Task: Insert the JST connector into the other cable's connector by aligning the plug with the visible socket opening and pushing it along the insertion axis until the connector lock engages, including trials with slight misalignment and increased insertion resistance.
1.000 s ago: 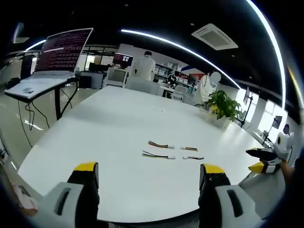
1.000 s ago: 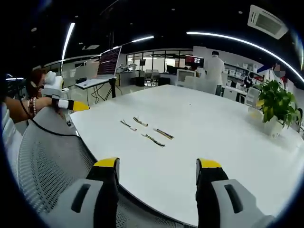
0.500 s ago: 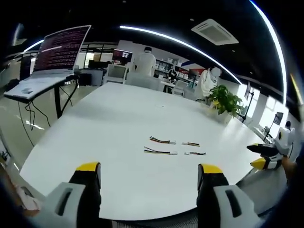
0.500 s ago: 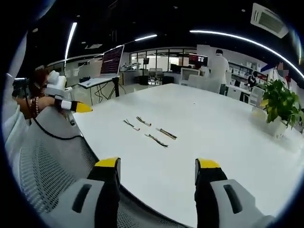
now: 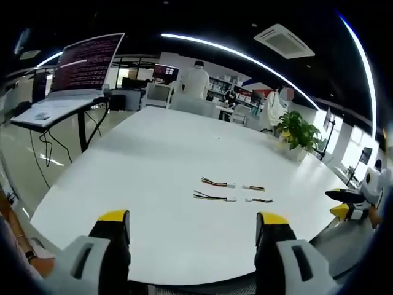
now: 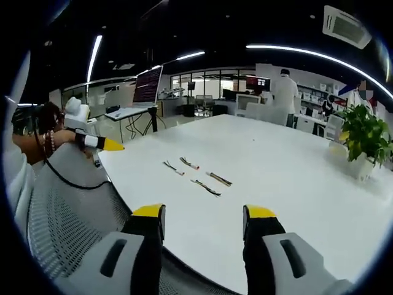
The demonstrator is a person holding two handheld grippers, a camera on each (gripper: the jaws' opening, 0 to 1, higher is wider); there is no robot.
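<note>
Four short JST cables (image 5: 215, 196) lie loose in two pairs near the middle of the white tabletop (image 5: 153, 160), untouched and well ahead of both tools. Over the last second our right tool (image 6: 202, 215) has narrowed its spread a little while the left tool (image 5: 190, 218) stays wide apart, both empty. We judge the reach has barely begun.

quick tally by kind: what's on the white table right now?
Cable pieces with connectors: 4, lying in two rows
Potted plant: 1, at the table's far side
Total: 5
Both grippers hang open before the table's near edge, holding nothing.
</note>
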